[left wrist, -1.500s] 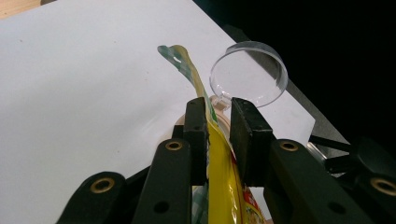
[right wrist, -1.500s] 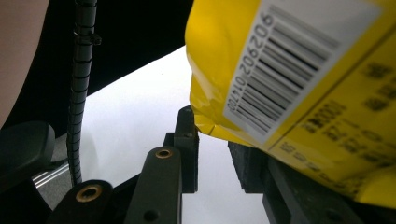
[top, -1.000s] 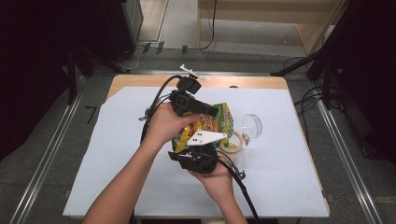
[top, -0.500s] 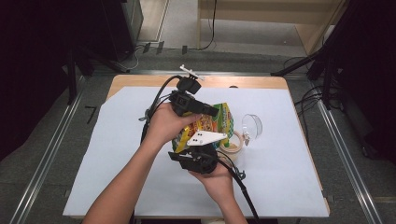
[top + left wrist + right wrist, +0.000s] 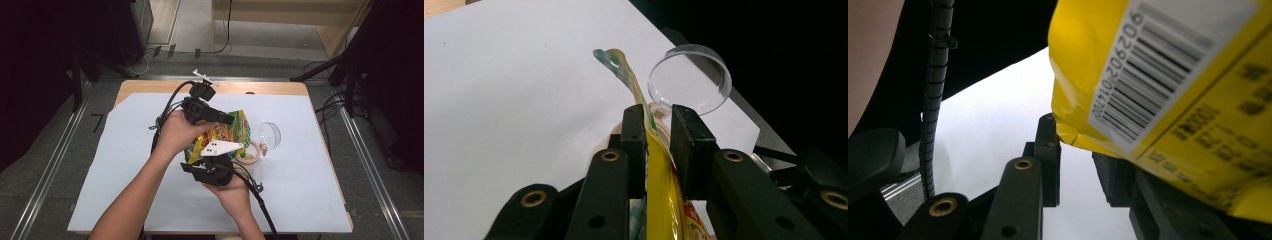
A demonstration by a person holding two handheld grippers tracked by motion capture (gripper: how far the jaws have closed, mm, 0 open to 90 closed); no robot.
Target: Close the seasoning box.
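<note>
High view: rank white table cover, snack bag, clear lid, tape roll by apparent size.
1. white table cover, by far
2. snack bag, partly hidden by the hands
3. clear lid and tape roll: look alike, and the roll is partly hidden, so unranked

White table cover [image 5: 125,165] lies bare to the left and along the near edge, so a hand passes freely there. To the right, the clear lid [image 5: 270,135] and tape roll [image 5: 248,155] crowd just beside the yellow bag [image 5: 235,127]; they seem to touch. Beyond them, open surface again.
</note>
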